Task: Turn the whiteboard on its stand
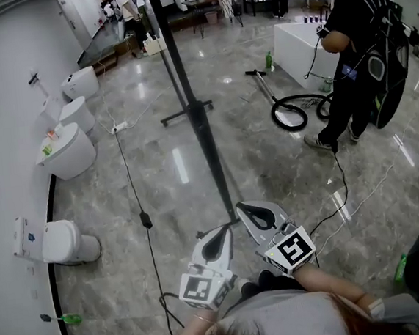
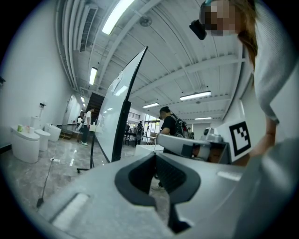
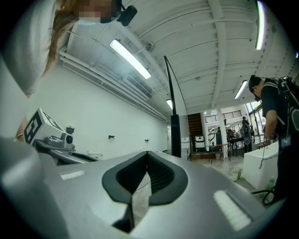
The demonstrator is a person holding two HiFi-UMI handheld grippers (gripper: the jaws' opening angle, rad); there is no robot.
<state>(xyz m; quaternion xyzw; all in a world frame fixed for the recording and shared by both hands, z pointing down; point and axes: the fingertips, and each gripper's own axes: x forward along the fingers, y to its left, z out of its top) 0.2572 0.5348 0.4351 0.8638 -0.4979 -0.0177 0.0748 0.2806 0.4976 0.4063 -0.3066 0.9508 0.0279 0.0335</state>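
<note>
Porcelain toilets point(image 1: 58, 242) line the left of the frame; at centre we see the whiteboard point(image 1: 188, 99) edge-on, running from the top down towards our two grippers. Our left gripper point(image 1: 225, 231) and right gripper point(image 1: 243, 210) sit just beside its near edge, both with jaws together on nothing; a person in black point(image 1: 352, 39) stands upper right

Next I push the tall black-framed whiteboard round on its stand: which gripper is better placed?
Probably right. The right gripper, jaws shut, has the tall black-framed whiteboard edge-on almost straight ahead. From the left gripper, also shut, the board stands off to one side.
</note>
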